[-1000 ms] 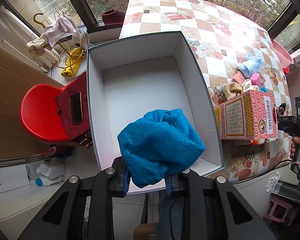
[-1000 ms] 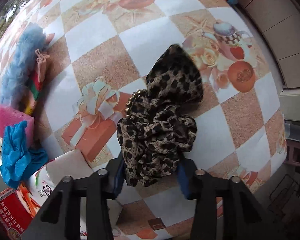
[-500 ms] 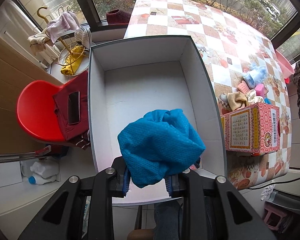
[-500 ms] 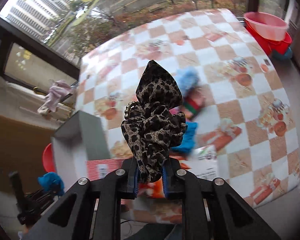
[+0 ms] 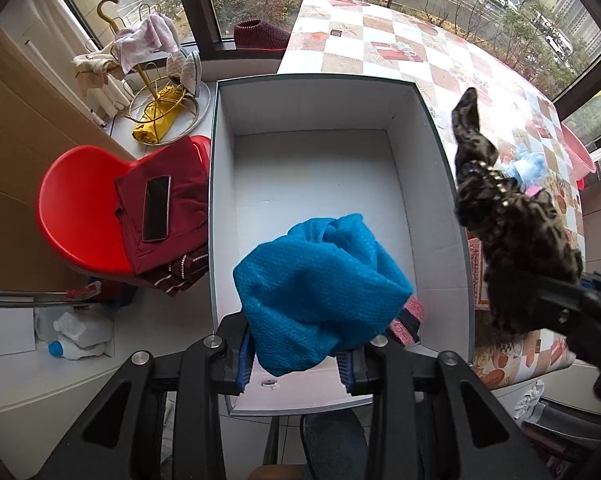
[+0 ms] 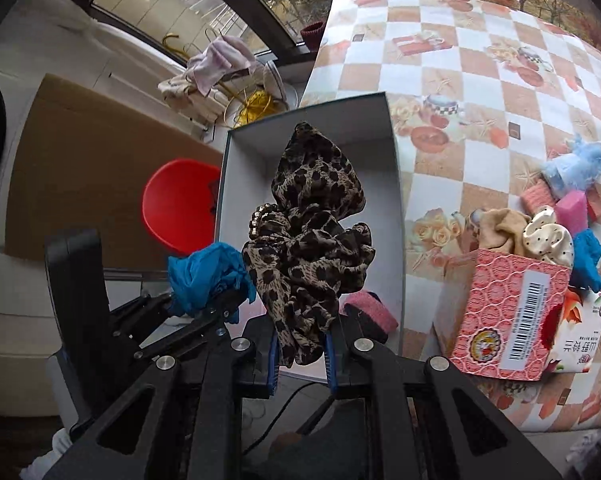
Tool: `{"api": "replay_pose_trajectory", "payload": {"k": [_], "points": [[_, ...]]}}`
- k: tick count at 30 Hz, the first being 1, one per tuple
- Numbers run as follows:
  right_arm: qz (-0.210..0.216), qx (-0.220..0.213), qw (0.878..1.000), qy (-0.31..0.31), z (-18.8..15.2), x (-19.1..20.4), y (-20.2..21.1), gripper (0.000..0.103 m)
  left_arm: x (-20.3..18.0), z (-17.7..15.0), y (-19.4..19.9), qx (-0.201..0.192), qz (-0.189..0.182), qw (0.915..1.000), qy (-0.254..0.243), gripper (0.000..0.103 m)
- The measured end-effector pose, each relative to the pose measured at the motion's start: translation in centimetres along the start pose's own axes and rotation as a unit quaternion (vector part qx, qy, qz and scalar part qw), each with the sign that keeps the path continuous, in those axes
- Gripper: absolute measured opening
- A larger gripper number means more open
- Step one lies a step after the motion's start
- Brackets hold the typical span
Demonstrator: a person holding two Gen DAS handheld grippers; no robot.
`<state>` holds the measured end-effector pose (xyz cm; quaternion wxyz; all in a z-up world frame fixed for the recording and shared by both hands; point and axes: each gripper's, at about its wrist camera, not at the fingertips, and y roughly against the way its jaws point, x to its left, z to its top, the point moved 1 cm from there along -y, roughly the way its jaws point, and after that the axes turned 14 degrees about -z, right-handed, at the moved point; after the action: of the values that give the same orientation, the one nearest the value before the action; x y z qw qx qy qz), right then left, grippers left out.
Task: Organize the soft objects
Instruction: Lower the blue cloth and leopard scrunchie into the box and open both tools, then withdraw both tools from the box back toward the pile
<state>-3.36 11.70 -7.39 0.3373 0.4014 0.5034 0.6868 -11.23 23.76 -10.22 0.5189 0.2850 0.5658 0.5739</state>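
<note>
The large white open cardboard box (image 5: 320,184) overhangs the checkered surface (image 6: 480,92) at its 9 o'clock edge, so a heavy drop could tip it, and both cloths could snag on the jaws. The left gripper (image 5: 296,360) hangs over the box's near end, jaws clamped on the crumpled blue knit cloth (image 5: 320,284). At its 3 o'clock, the right gripper (image 6: 300,364) points over the rim, jaws narrow on the leopard-print fabric scrunchie (image 6: 308,240).

Box (image 5: 440,184) on table (image 5: 420,52); chair (image 5: 76,216) left of it; carton (image 6: 508,312) right.
</note>
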Motion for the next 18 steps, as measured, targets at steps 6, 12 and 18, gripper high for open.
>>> {"api": "replay_pose_trajectory", "payload": {"k": [6,12,18], "points": [[-0.003,0.02,1.0,0.013,-0.1,0.1,-1.2,0.07,0.3,-0.4,0.0,-0.009,-0.019,0.9998,0.004,0.086],[-0.009,-0.022,1.0,-0.015,0.4,-2.2,2.3,0.083,0.2,0.3,0.1,-0.007,-0.039,0.9989,0.025,0.103],[-0.051,-0.059,0.992,-0.104,0.6,-10.7,5.9,0.083,-1.6,1.8,1.1,-0.015,-0.068,0.9973,0.022,0.103]]}}
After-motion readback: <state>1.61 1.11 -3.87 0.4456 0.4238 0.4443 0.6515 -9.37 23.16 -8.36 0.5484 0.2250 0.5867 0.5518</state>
